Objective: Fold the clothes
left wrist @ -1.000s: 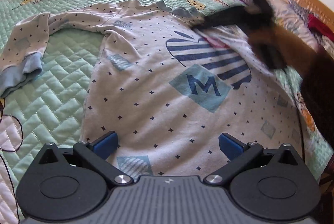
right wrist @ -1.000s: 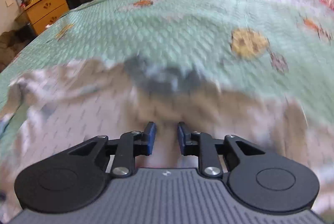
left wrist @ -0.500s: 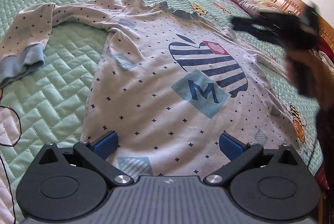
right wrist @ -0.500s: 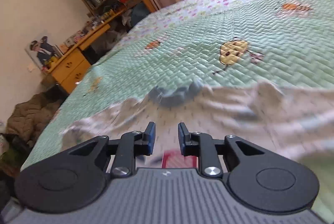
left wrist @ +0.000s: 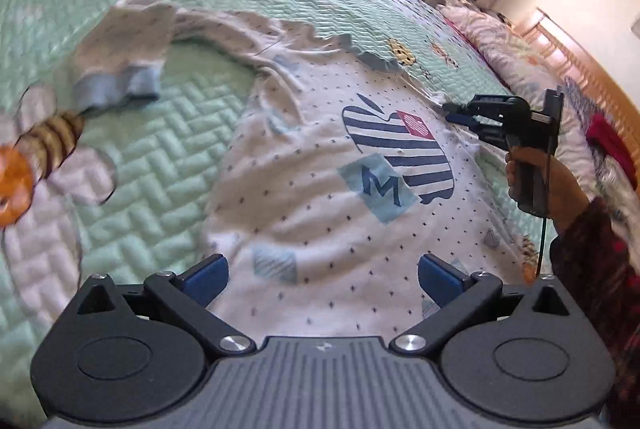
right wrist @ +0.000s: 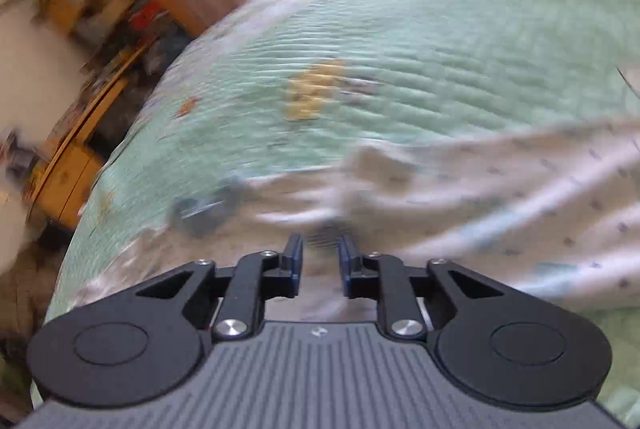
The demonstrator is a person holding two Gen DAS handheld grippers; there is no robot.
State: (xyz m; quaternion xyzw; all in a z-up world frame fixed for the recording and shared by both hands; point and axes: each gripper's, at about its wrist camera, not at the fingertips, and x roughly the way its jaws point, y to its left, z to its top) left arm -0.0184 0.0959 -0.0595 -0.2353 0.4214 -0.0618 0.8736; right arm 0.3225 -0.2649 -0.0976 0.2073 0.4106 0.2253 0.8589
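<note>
While shirt (left wrist: 320, 197) lies flat, left fingers (left wrist: 204, 275) straddle hem.

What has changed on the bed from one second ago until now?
The right gripper has moved from over the shirt's collar out to its right shoulder edge. The left gripper has drawn back a little and rolled. The shirt stays spread flat on the quilt, its left sleeve still folded; the left gripper stays open and empty.
</note>
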